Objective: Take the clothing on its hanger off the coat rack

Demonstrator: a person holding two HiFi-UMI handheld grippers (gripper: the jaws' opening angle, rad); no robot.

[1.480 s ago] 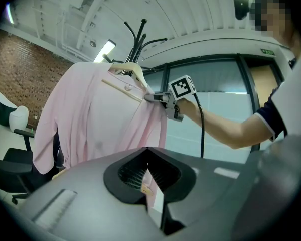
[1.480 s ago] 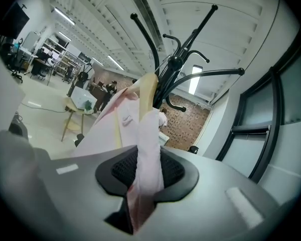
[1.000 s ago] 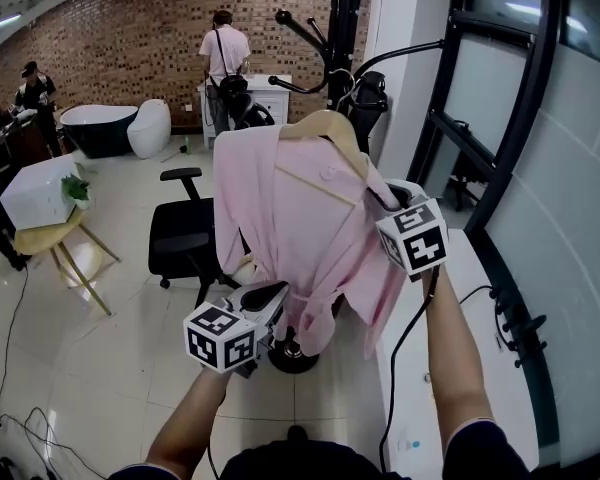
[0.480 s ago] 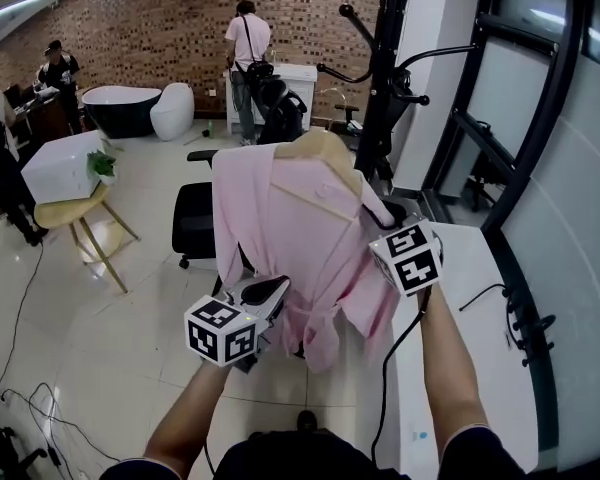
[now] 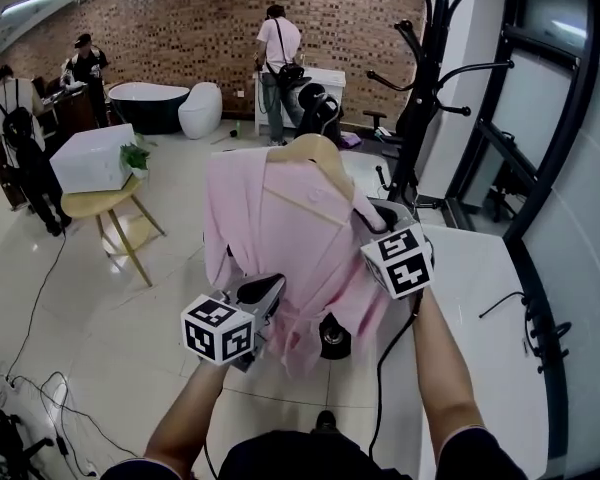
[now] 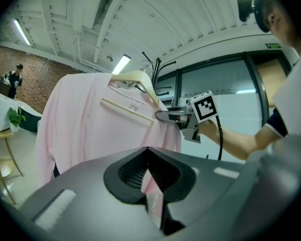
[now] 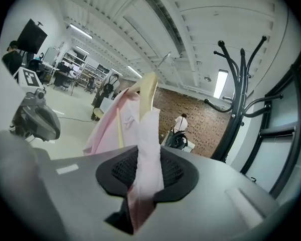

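**Pink garment on wooden hanger, held clear of the coat rack**

Item: one pink garment [image 5: 280, 223], long-sleeved, draped over a pale wooden hanger [image 5: 318, 152].

Location: in mid-air in front of the person, carried between the two grippers. The black coat rack [image 5: 427, 78] stands behind it to the right, by the dark window frame. The hanger is well apart from the rack and touches none of its arms. One sleeve hangs loose on the left side.

Left hand-held gripper [image 5: 268, 290]: low, at the garment's lower front. Its jaws are pressed together on a fold of the pink cloth, which shows in the left gripper view as a strip nipped between the black pads.

Right hand-held gripper [image 5: 372, 211]: higher, at the garment's right shoulder. Its jaws pinch the pink cloth just below the hanger's end. Whether they also catch the wood cannot be told.

Surroundings:
- white tabletop [image 5: 470, 278] at the right, with a black cable [image 5: 500, 303] lying on it
- small yellow-legged table [image 5: 100, 206] at the left, bearing a white box [image 5: 88, 158] and a green plant [image 5: 133, 155]
- dark bathtub [image 5: 148, 103] against the brick wall [image 5: 200, 18]
- a person in a white shirt [image 5: 280, 40] standing at the far end of the room
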